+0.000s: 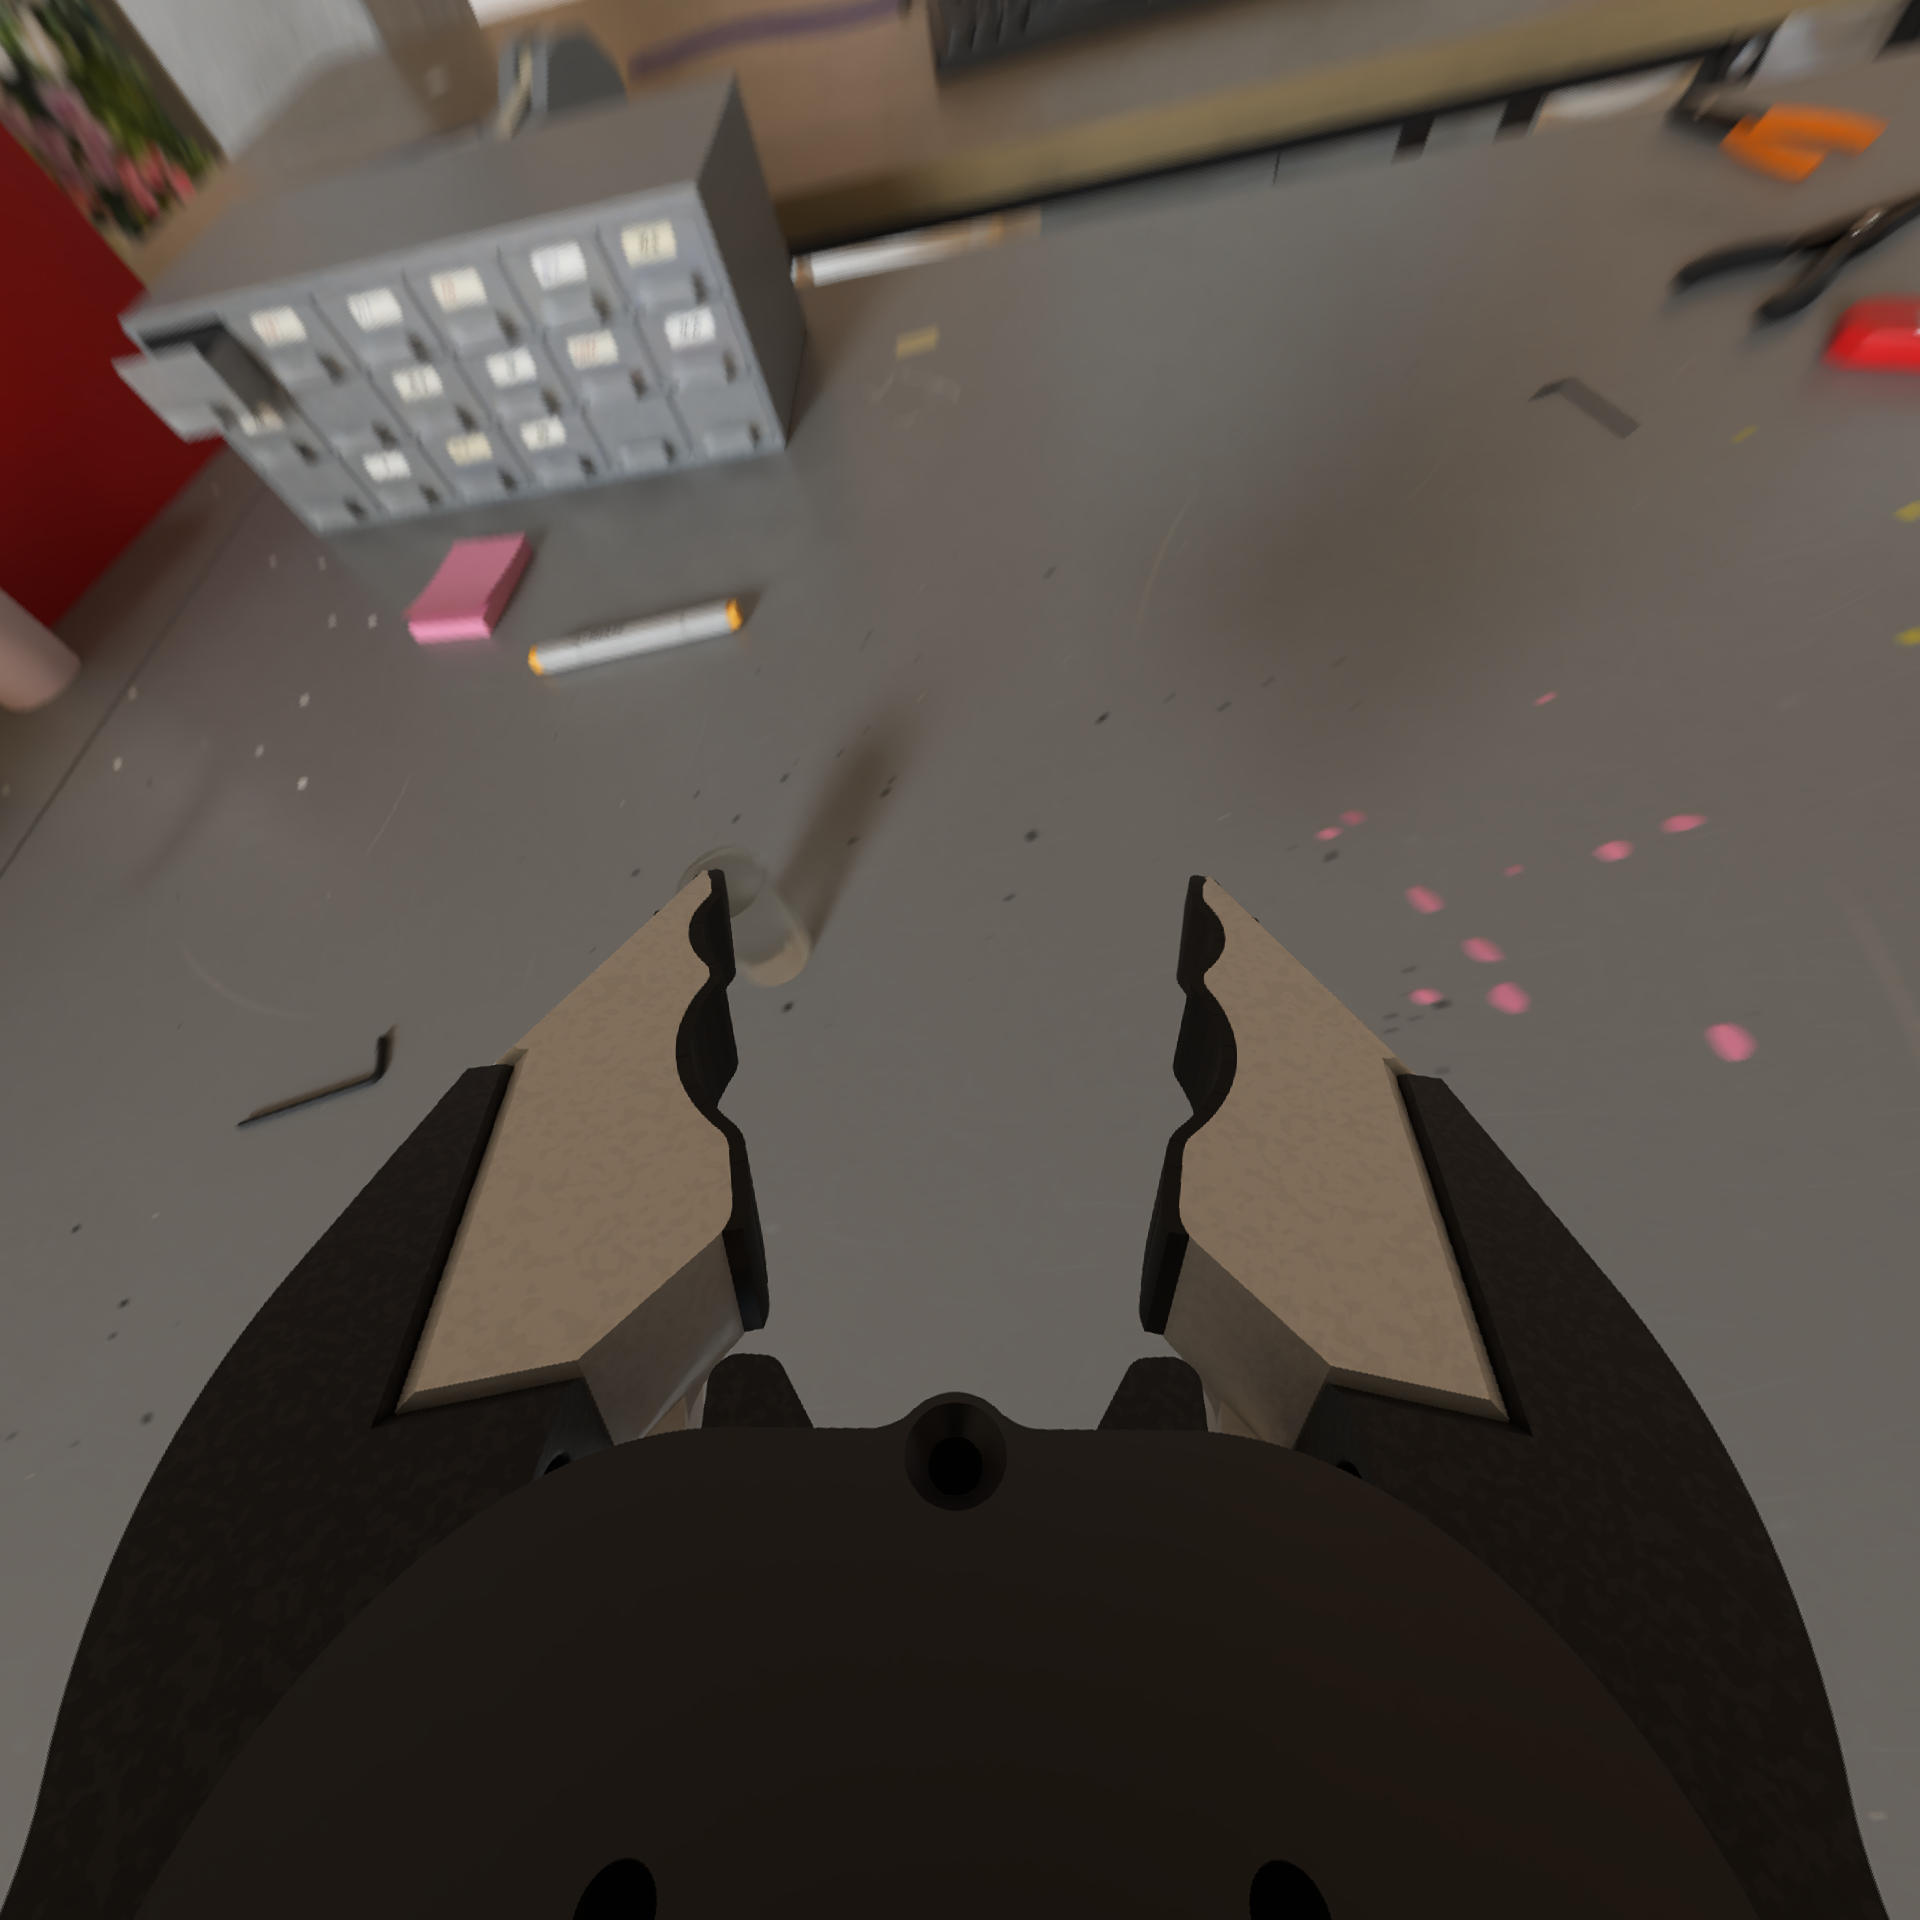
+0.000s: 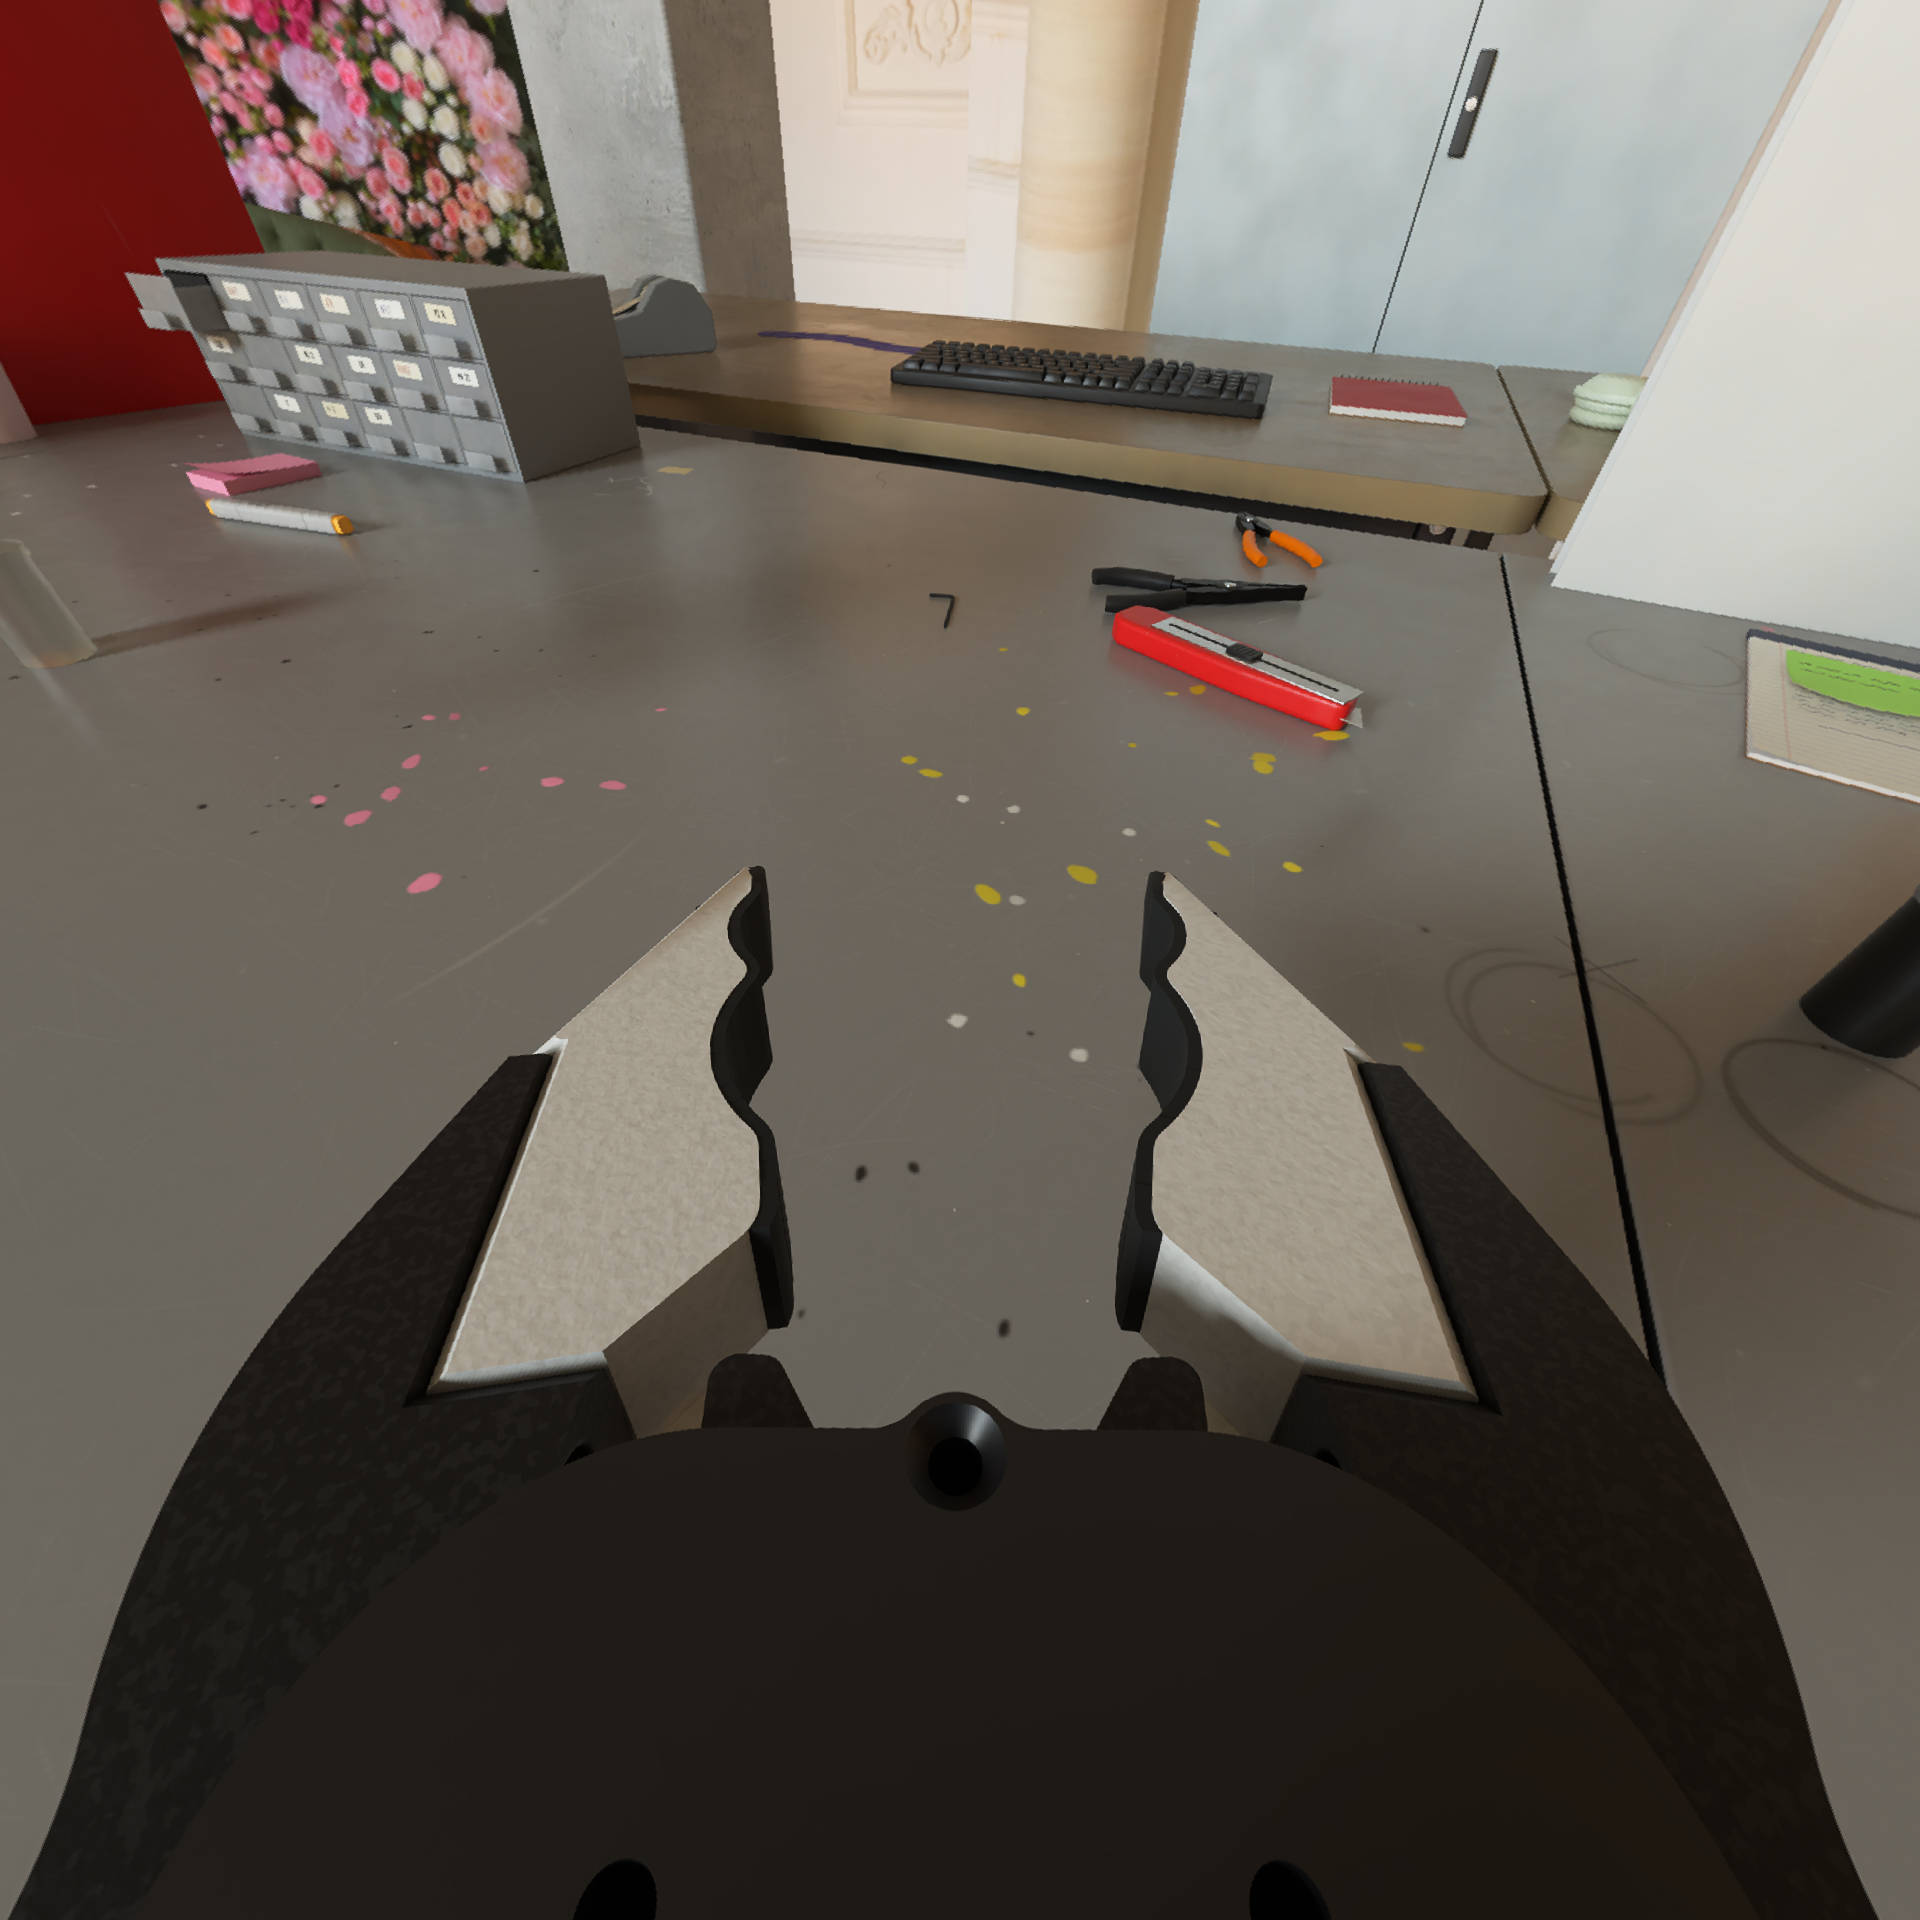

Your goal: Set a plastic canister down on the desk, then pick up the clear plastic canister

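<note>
A clear plastic canister [image 1: 774,935] stands on the grey desk [image 1: 1039,623], just beyond the tip of my left gripper's left finger, which hides part of it. The view is blurred there. My left gripper [image 1: 956,883] is open and empty above the desk, and the canister is outside the gap, to its left. In the right wrist view the canister [image 2: 42,613] stands upright at the far left edge. My right gripper [image 2: 956,878] is open and empty over the paint-speckled desk [image 2: 727,644], far from the canister.
A grey drawer cabinet [image 1: 468,364] stands at the back left, with a pink pad [image 1: 468,587] and a marker [image 1: 634,634] before it. A hex key [image 1: 322,1086] lies left. Pliers [image 2: 1195,592], a red utility knife [image 2: 1236,665] and a black cylinder [image 2: 1870,987] are to the right.
</note>
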You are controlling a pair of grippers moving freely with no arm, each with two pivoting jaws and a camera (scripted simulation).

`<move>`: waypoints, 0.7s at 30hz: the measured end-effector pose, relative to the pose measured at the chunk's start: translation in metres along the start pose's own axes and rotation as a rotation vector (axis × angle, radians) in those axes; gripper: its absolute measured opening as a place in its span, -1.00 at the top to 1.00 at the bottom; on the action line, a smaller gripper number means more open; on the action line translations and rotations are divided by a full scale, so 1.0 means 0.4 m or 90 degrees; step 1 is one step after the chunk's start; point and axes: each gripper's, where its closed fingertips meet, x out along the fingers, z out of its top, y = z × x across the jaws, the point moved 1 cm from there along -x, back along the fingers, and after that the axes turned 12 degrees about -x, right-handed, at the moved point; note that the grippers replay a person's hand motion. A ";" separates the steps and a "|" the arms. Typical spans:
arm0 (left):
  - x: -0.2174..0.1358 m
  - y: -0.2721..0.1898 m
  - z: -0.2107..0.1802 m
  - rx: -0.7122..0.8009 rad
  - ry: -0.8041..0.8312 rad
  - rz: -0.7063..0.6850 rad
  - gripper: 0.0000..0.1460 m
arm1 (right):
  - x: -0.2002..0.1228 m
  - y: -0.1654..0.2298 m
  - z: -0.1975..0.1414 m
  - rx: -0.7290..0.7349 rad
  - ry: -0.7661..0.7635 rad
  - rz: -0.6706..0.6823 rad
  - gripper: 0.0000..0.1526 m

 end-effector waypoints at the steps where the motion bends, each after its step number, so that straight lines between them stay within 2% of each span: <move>1: 0.021 0.033 -0.003 0.000 0.030 0.006 -0.20 | -0.001 -0.001 0.001 0.000 -0.001 0.000 0.06; 5: 0.118 0.142 -0.031 0.002 0.117 0.046 -0.22 | -0.003 -0.005 0.001 0.003 -0.001 0.001 0.07; 11: 0.241 0.215 -0.088 -0.031 0.217 0.062 -0.18 | -0.005 -0.010 0.003 0.006 -0.001 0.004 0.07; 15: 0.285 0.229 -0.097 -0.054 0.250 0.063 -0.11 | -0.007 -0.013 0.005 0.008 -0.002 0.005 0.08; 21: 0.314 0.228 -0.117 -0.020 0.314 0.078 -0.05 | -0.012 -0.014 0.005 0.004 0.000 0.009 0.09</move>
